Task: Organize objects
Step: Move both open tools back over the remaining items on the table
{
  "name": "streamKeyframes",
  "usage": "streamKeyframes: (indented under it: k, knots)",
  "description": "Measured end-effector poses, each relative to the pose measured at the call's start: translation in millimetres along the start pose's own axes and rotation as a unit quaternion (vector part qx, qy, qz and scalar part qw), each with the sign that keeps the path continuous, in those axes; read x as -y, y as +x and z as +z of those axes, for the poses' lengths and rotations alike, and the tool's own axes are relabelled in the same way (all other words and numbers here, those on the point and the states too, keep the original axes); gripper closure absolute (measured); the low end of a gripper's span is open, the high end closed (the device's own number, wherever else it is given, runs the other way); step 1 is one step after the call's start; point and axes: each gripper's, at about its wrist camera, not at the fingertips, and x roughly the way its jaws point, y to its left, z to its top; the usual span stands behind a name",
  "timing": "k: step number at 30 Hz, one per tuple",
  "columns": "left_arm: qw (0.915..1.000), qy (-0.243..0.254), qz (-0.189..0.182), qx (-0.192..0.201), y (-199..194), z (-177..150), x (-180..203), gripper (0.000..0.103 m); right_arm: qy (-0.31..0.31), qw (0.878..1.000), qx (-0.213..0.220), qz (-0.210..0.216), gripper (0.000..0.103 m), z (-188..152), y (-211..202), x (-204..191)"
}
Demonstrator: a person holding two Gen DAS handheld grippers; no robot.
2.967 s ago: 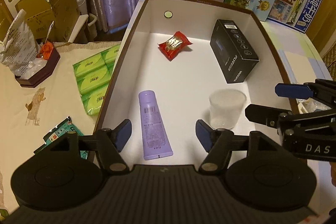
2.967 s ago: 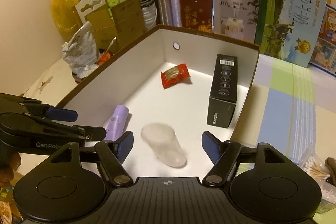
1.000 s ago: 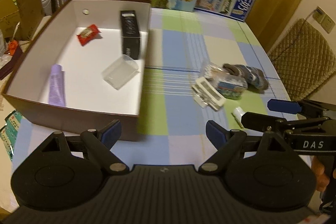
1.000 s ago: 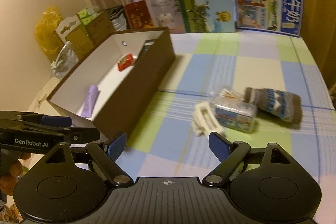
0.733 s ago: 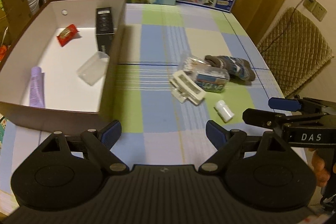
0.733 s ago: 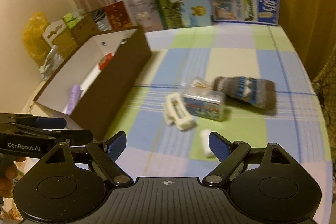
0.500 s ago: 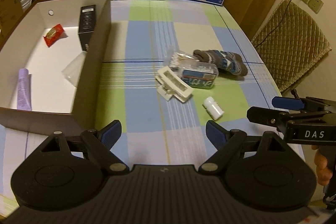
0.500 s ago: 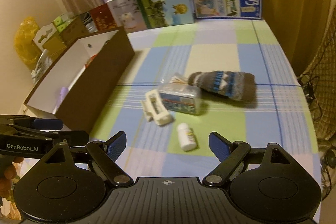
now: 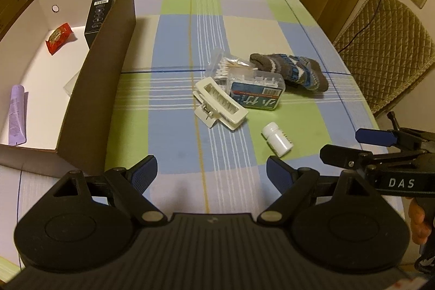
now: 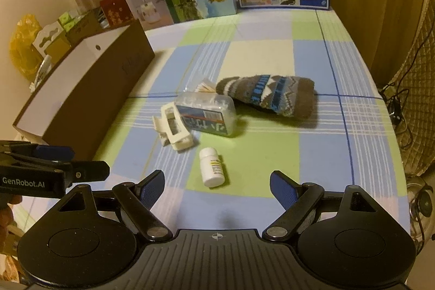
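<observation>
Right wrist view: right gripper (image 10: 217,185) spread wide, holding nothing, small white pill bottle (image 10: 211,167) lying just ahead between the fingers. Left gripper (image 9: 210,170) equally open and empty. Best to straddle the bottle across its width, since round plastic probably rolls. Then over to the brown box (image 9: 92,78), well apart on the left.

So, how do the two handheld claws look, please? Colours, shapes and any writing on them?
Both are matte black plastic. Each has two round discs at its base, ribbed housing between them, and angled arms ending in blue padded fingers. The left claw shows white "GenRobot.AI" lettering on its side in the right wrist view. The right claw carries white "DAS" lettering in the left wrist view. No cables are visible.
</observation>
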Motion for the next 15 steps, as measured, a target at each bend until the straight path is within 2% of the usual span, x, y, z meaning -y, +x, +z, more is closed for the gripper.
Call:
streamKeyframes:
  k: [4,15]
  knots:
    - [1.0,-0.001,0.008,-0.006,11.1,2.3,-1.0,0.018,-0.016,1.0,-0.004,0.0,0.033,0.5,14.3,-0.6]
    - [0.9993,0.005,0.023,-0.028,43.7,10.2,-4.6,0.018,-0.047,0.999,-0.025,0.003,0.057,1.2,56.6,-3.8]
